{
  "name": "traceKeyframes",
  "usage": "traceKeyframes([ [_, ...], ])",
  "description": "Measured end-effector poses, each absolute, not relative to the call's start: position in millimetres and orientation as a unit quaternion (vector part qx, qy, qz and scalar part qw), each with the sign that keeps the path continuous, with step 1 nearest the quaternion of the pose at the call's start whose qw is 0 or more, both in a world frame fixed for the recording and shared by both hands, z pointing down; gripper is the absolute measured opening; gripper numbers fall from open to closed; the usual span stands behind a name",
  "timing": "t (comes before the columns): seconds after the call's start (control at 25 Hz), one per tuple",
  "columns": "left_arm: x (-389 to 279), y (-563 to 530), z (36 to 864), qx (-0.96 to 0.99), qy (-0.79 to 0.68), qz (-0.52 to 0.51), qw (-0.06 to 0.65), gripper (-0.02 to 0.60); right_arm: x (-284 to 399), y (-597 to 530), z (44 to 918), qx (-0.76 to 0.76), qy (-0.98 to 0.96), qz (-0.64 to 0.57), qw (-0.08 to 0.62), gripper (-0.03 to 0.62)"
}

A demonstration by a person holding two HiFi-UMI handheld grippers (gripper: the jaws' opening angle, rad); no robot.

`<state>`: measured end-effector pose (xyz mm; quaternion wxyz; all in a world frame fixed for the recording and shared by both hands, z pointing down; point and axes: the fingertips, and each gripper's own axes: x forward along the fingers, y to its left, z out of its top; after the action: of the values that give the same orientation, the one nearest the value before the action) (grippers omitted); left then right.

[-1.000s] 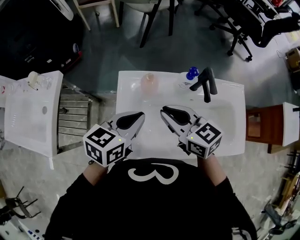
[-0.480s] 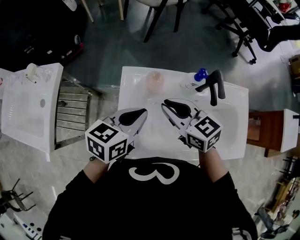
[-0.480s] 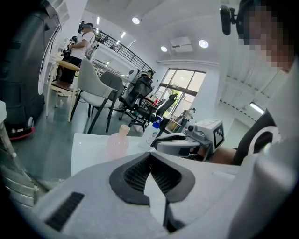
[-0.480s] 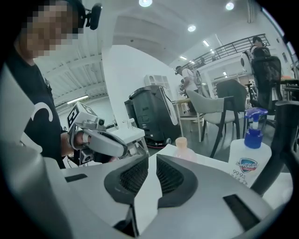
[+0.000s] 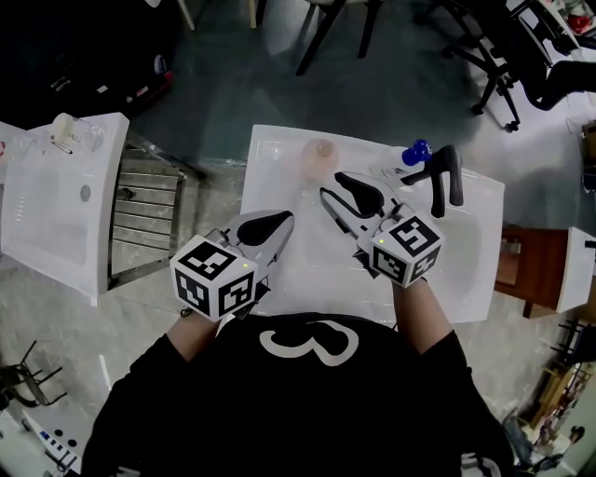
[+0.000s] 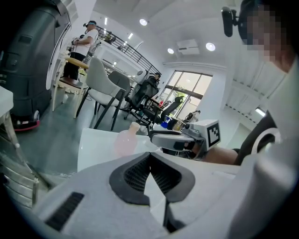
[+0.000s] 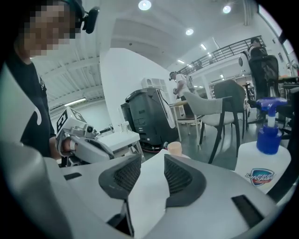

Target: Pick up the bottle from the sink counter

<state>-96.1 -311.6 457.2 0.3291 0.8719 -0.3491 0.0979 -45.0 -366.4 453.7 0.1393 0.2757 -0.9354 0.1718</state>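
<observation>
A pale pink bottle (image 5: 319, 154) stands upright at the far edge of the white sink counter (image 5: 279, 168). My right gripper (image 5: 331, 186) is just short of it and a little to its right. Its jaws have just been opening and stand open with nothing between them. In the right gripper view the bottle's cap (image 7: 174, 148) shows past the gap of that gripper (image 7: 152, 161). My left gripper (image 5: 284, 219) hovers over the counter's near left part, its pads (image 6: 133, 175) meeting at the tips. The bottle (image 6: 125, 140) lies ahead of the left gripper (image 6: 150, 156).
A spray bottle with a blue head (image 5: 416, 154) and a black faucet (image 5: 445, 177) stand at the counter's far right, above the basin (image 5: 470, 242). A second white counter (image 5: 56, 214) and a metal rack (image 5: 140, 233) are at the left. Chairs (image 5: 326, 28) stand beyond.
Both grippers have moved forward over the counter, the right one closer to the pink bottle. The right gripper's jaws have parted; they were together before.
</observation>
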Motion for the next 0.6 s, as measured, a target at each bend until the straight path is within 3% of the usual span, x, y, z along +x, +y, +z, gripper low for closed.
traceKeyframes([
  [0.4,-101.3,-309.3,476.4,0.862,-0.349,0.099,0.354,0.014,-54.2,-405.3,463.9,0.31,-0.93,0.166,0.109,0.222],
  [0.6,-106.9,-308.9,486.8,0.859,-0.349,0.103,0.361,0.015,-59.9,-420.2,475.5,0.337,-0.925,0.138,0.105,0.227],
])
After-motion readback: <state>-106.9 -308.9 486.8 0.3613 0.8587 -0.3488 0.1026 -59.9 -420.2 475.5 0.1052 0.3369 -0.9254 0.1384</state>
